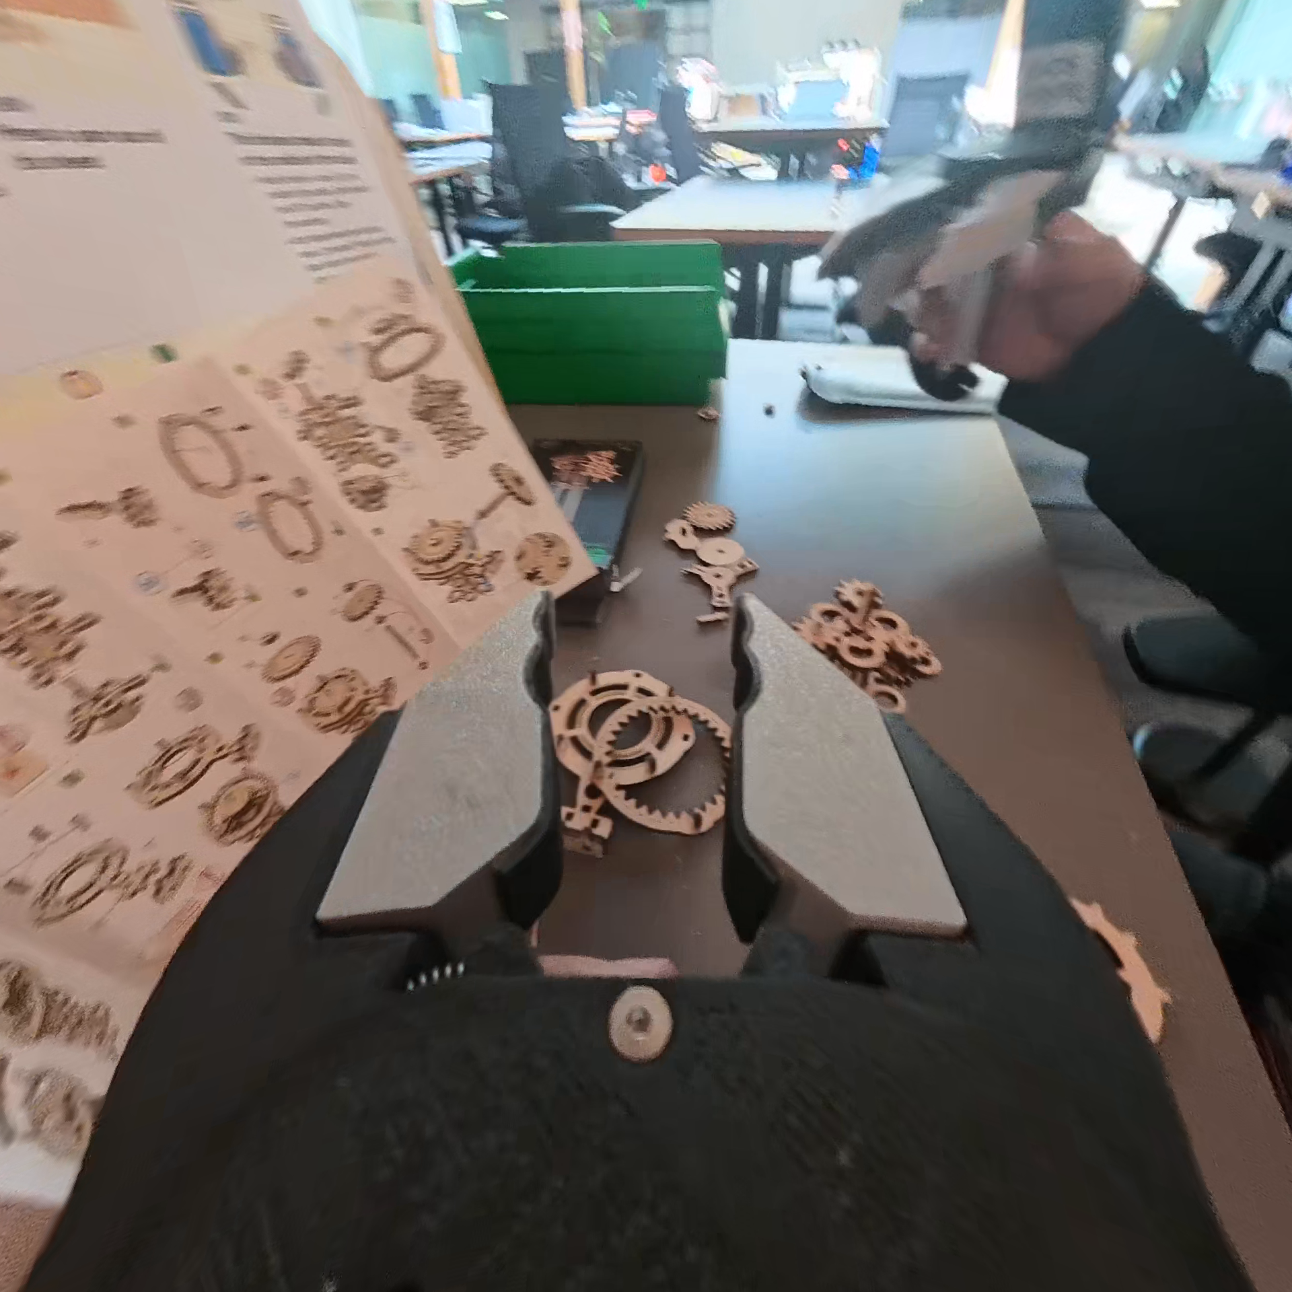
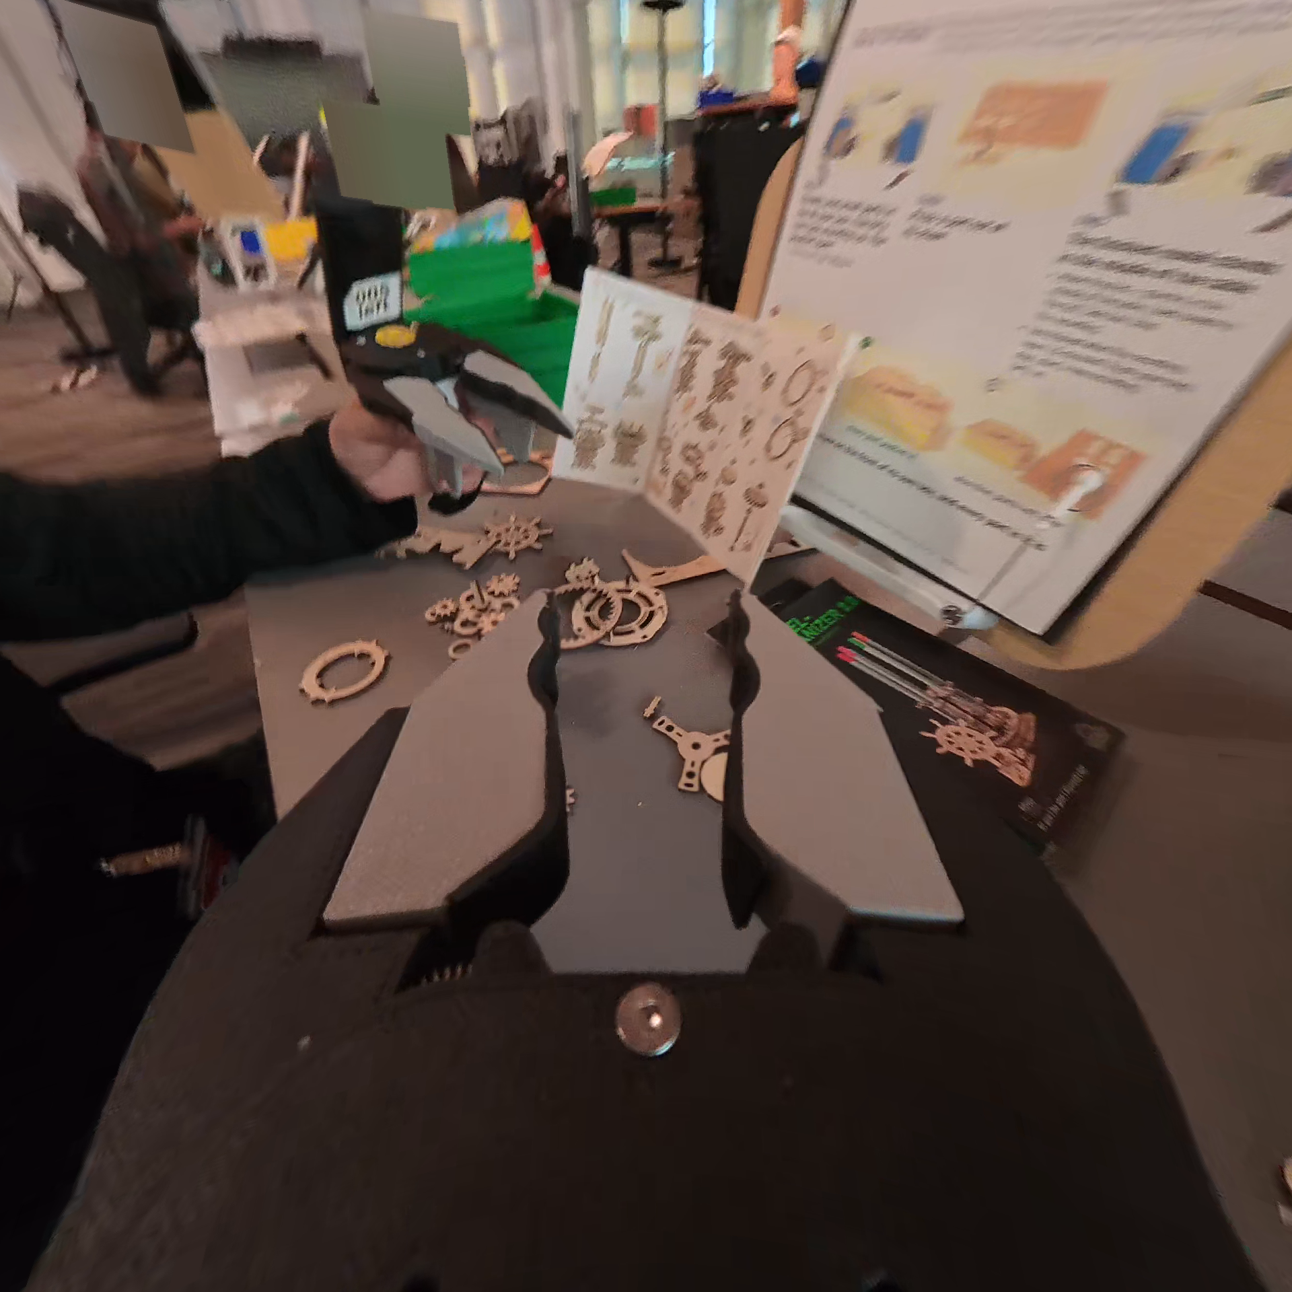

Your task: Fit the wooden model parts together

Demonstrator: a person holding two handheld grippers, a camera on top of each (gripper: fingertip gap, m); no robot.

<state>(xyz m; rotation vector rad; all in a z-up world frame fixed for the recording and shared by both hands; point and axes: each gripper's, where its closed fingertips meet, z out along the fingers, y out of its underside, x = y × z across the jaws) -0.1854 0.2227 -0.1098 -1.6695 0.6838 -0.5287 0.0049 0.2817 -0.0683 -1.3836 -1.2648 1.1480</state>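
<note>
In the left wrist view the left claw [image 1: 643,629] hangs above the dark surface [image 1: 874,489] with its jaws well apart and nothing between them. Seen through the gap, a round wooden frame and a toothed wooden ring [image 1: 640,748] lie overlapped on the surface, below the fingertips and apart from them. A heap of small wooden gears [image 1: 867,640] lies just right of the right fingertip, toward the surface's right edge, and a few more wooden parts [image 1: 709,556] lie beyond the claw toward the far edge. A large instruction sheet [image 1: 231,489] fills the left side, a dark box [image 1: 594,503] lies at its lower corner, and a green bin [image 1: 594,321] stands at the far edge. The right claw [image 1: 874,280] shows blurred at upper right, held in a hand [image 1: 1063,300]. In the right wrist view the right claw [image 2: 643,622] is likewise wide open and empty above the surface [image 2: 615,804]. A spoked wooden part [image 2: 695,758] lies on the surface between its fingers, touching neither as far as can be told. The frame and ring [image 2: 615,612] lie just past the fingertips, a plain wooden ring [image 2: 344,672] near the left edge. The left claw [image 2: 531,433] is farther off, open, beside the folded sheet [image 2: 699,426].
</note>
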